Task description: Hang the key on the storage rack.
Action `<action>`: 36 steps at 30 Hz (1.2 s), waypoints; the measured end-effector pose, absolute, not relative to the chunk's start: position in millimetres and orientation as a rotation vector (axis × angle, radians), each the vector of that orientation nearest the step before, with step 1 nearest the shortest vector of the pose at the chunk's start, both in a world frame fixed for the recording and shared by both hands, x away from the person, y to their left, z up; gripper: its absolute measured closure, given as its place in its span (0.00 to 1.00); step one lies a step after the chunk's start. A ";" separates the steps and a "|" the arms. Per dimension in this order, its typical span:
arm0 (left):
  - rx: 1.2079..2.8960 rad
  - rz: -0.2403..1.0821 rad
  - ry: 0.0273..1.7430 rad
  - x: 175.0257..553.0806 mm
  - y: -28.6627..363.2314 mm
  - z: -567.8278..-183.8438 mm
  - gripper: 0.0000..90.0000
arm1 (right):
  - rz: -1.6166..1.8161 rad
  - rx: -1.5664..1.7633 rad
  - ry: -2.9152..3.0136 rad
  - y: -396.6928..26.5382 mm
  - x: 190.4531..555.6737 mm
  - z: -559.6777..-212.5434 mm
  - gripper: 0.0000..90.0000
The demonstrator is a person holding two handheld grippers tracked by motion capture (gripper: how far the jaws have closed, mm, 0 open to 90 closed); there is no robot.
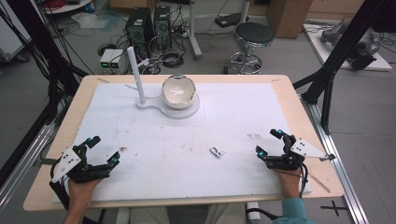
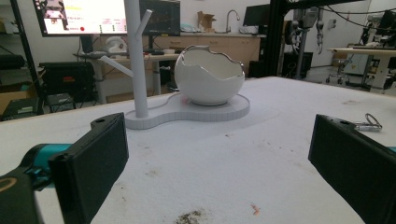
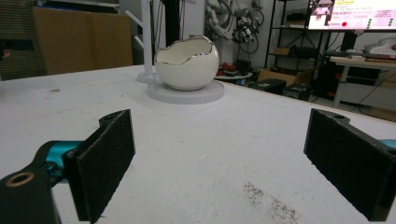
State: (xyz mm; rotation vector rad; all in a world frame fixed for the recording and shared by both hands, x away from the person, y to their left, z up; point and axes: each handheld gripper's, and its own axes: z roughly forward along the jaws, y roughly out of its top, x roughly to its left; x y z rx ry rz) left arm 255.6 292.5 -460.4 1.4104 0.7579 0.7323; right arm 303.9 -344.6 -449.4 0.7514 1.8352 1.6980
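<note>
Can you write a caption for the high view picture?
Two open grippers, left gripper and right gripper, flank a small metal clasp.

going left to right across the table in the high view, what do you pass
left gripper → white branched stand → egg-shaped bowl → small metal clasp → right gripper. Both grippers rest near the front edge with jaws open; stand and bowl share a white base at the back.

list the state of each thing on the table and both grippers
left gripper: open, empty
right gripper: open, empty
key ring: lying flat on the table, untouched
bowl: upright on its base, nothing seen inside
stand: upright, nothing hung on it
</note>
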 end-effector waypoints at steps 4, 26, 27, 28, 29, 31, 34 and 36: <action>1.412 0.734 0.757 255.3 292.2 -460.3 0.06 | 1.685 0.742 1.839 -343.7 303.4 -449.2 0.09; 1.415 0.732 0.756 255.6 291.8 -460.2 0.06 | 1.672 0.785 1.856 -344.2 306.3 -446.2 0.09; 1.415 0.732 0.756 255.6 291.7 -460.2 0.06 | 1.676 0.789 1.867 -343.7 306.6 -444.4 0.09; 1.414 0.732 0.756 255.7 291.8 -460.2 0.06 | 1.680 0.788 1.882 -343.0 306.5 -442.2 0.09; 1.414 0.732 0.756 255.7 291.8 -460.2 0.06 | 1.670 0.774 1.898 -342.4 307.1 -439.2 0.09; 1.418 0.735 0.755 255.8 292.0 -460.2 0.06 | 1.665 0.761 1.937 -340.8 308.5 -432.4 0.09; 1.419 0.736 0.754 255.8 292.1 -460.2 0.06 | 1.654 0.758 1.973 -339.4 310.8 -424.2 0.09; 1.420 0.733 0.756 255.9 291.9 -460.0 0.06 | 1.643 0.734 2.014 -337.9 314.9 -414.1 0.09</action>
